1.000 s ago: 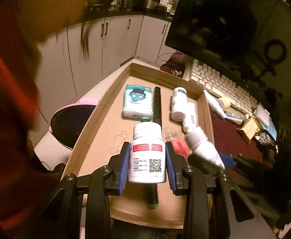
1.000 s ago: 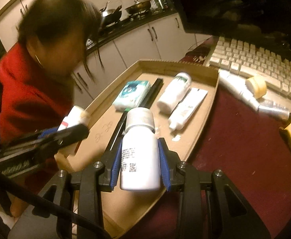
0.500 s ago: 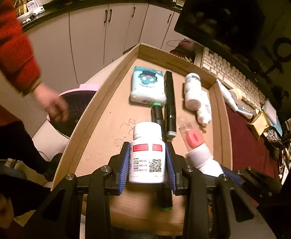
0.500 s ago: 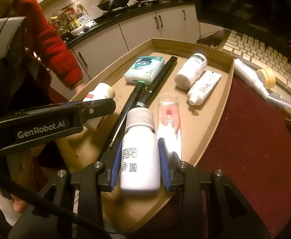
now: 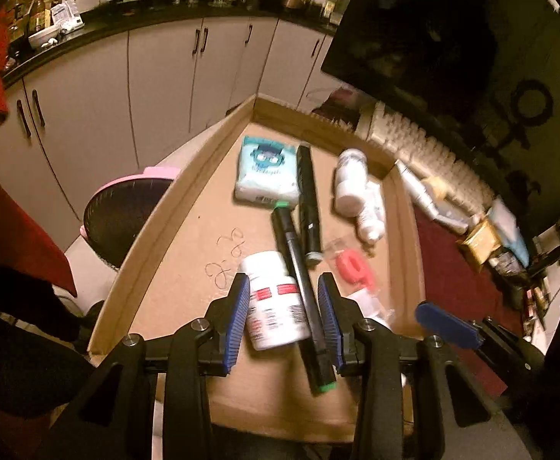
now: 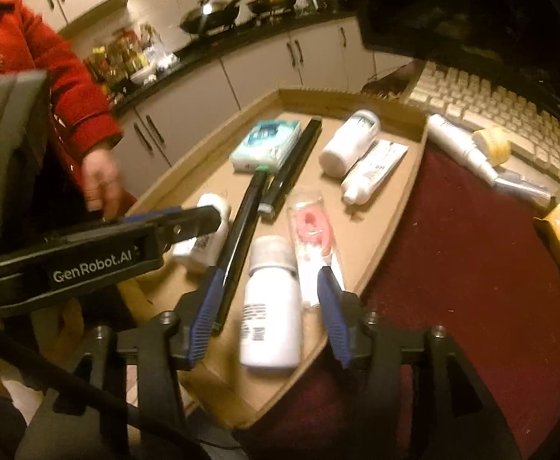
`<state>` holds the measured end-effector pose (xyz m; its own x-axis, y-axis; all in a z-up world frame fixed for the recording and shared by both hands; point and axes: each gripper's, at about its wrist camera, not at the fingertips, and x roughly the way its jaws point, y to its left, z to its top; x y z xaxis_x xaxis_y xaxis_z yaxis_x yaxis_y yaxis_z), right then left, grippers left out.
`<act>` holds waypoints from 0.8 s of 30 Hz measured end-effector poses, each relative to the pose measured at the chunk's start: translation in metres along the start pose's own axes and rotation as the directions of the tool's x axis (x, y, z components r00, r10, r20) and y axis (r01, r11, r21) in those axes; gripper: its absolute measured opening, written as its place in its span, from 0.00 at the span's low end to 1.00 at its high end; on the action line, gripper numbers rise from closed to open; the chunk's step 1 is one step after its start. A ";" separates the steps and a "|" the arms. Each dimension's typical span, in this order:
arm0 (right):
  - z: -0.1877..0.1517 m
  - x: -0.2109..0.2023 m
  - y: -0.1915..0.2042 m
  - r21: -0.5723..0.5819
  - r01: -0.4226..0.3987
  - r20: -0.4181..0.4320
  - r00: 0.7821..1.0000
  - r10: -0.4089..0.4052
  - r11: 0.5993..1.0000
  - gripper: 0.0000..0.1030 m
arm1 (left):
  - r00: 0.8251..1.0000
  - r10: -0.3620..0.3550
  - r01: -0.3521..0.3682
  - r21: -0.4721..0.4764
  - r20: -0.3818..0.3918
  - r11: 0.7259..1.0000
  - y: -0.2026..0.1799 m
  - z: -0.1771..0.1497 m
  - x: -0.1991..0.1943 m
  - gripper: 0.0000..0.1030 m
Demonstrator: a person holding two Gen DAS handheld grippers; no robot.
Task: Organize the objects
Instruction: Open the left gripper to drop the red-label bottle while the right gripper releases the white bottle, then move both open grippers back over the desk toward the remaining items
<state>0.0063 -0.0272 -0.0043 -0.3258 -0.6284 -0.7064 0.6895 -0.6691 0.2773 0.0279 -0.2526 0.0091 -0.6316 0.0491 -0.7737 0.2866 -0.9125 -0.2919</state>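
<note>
my right fingers (image 6: 266, 308) just opened wide off the plain white bottle (image 6: 270, 314), cap toward 12, left fingers (image 5: 283, 316) loosened around red-label bottle (image 5: 274, 304), cap toward 11

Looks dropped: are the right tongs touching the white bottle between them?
Apart. The right wrist view shows gaps between the white bottle and both pads of the right tongs, which have just been opening.

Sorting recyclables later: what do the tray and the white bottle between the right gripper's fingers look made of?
The tray looks like plain brown cardboard, matte, with folded walls and pen scribbles on its floor. The white bottle seems opaque plastic, smooth and slightly glossy, with a printed label and a paler ribbed cap; blur leaves the details uncertain.
</note>
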 end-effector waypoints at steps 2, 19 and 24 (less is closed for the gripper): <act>-0.001 -0.015 -0.005 0.014 0.002 0.038 0.999 -0.002 1.000 0.55 | 0.999 -0.026 0.027 -0.021 0.028 0.999 0.001 -0.001 -0.012 0.42; -0.055 -0.119 -0.076 0.239 0.089 0.213 0.967 -0.142 0.967 0.70 | 0.991 -0.119 0.118 0.029 0.054 0.993 -0.052 -0.045 -0.064 0.51; -0.075 -0.136 -0.093 0.298 0.093 0.225 0.960 -0.164 0.950 0.70 | 0.991 -0.125 0.121 0.082 0.051 0.989 -0.077 -0.065 -0.078 0.51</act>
<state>0.0348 0.1502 0.0176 -0.5715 -0.5826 -0.5779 0.4321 -0.8123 0.3917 0.1023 -0.1595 0.0555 -0.6984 0.1423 -0.7015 0.1479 -0.9302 -0.3360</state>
